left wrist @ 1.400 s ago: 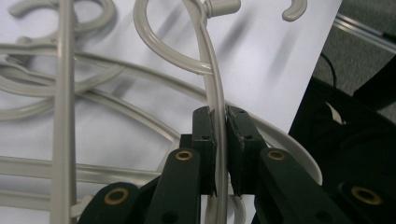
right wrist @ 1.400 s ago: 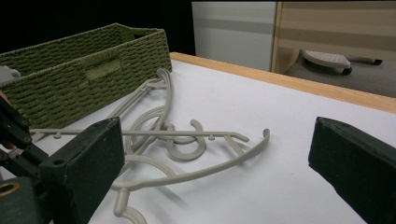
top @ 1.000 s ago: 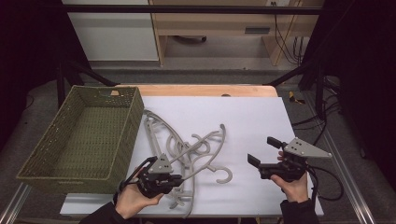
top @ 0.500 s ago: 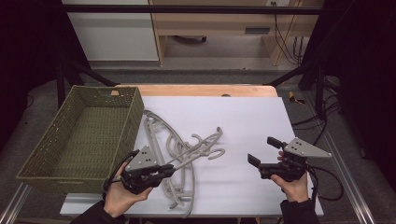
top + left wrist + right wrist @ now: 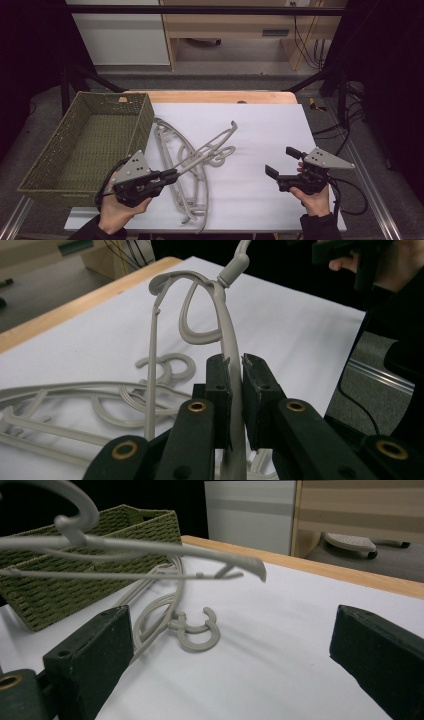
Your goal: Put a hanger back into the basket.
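Hanger (image 5: 227,335) arm sits clamped between left tool (image 5: 235,385) pads, angling upward.

Matt grey plastic hanger (image 5: 227,335), woven basket (image 5: 85,140)

The left gripper (image 5: 172,175) is clamped tight, held low by the left hand (image 5: 117,210). The right gripper (image 5: 282,162) is level, jaws wide apart, gripped by the right hand (image 5: 312,197).

Grey hangers (image 5: 190,165), olive woven basket (image 5: 90,140)
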### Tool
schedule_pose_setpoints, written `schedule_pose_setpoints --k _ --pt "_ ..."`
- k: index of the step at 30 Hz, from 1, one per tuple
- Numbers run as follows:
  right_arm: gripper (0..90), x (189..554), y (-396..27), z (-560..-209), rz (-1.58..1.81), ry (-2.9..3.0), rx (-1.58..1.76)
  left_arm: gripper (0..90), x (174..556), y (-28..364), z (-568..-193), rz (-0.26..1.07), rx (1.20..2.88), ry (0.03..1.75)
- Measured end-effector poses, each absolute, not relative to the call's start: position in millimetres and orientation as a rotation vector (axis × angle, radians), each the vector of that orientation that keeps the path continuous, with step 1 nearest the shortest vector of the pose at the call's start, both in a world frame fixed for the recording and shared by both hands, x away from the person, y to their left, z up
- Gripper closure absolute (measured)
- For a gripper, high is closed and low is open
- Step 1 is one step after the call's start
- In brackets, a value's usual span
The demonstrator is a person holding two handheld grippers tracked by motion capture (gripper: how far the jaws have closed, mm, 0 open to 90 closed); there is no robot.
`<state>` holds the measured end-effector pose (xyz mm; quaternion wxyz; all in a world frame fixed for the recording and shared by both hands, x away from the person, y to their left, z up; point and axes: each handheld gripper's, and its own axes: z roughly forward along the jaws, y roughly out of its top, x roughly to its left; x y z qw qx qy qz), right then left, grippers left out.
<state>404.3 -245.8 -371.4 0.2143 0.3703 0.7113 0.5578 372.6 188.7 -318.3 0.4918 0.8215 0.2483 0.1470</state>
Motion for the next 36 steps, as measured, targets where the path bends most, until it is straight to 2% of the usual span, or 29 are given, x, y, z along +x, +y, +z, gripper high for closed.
schedule_pose_setpoints --k 13,21,36 --pt "4.2 404.0 -247.6 -371.1 1.545 1.965 1.029 82.2 379.0 215.9 -272.0 0.460 1.907 0.583" --pt "4.2 404.2 -248.2 -371.3 1.545 1.965 1.031 82.2 391.7 256.4 -250.5 0.530 1.853 0.618" --pt "4.2 405.1 -247.9 -372.2 1.537 1.969 1.036 82.1 405.9 343.4 -253.0 0.563 1.792 0.723"
